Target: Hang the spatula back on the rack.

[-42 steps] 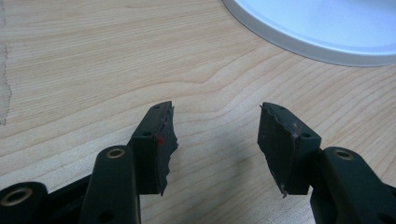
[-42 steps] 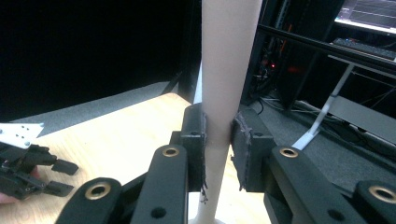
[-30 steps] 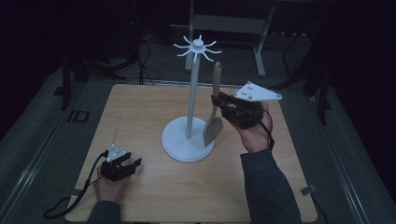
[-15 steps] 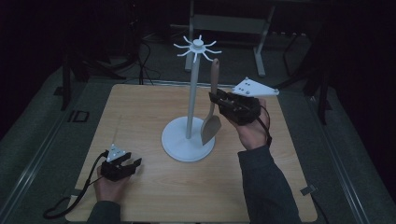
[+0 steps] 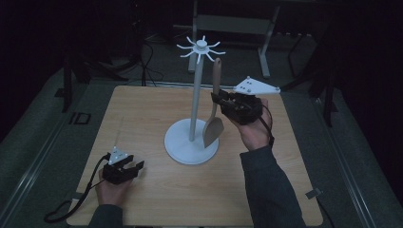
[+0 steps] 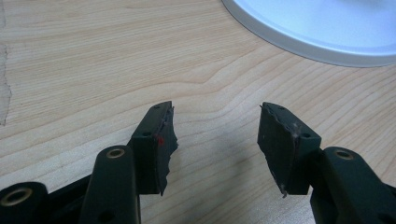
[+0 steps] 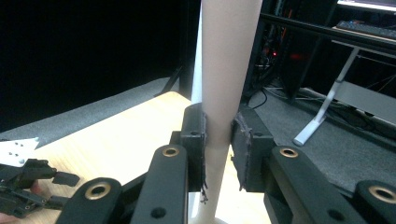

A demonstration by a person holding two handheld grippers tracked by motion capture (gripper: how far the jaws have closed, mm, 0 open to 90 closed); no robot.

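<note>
A white stand [image 5: 196, 95] with a round base [image 5: 183, 147] and a ring of hooks [image 5: 201, 47] on top rises from the middle of the wooden table [image 5: 142, 114]. My right gripper [image 5: 217, 99] is shut on the handle of a wooden spatula [image 5: 214, 128], which hangs upright just right of the pole, blade down over the base. In the right gripper view both pads squeeze the spatula handle [image 7: 224, 70] at the right gripper [image 7: 218, 135]. My left gripper [image 5: 138, 167] lies on the table at the front left, open, nothing between its jaws [image 6: 215, 135].
The stand's base [image 6: 327, 28] lies just beyond the left gripper. The left gripper [image 7: 28, 182] also appears low at the left of the right gripper view. A metal frame leg [image 5: 266, 42] stands on the grey floor behind the table.
My right gripper has lifted the spatula slightly and edged it toward the pole. The left gripper has stayed put.
</note>
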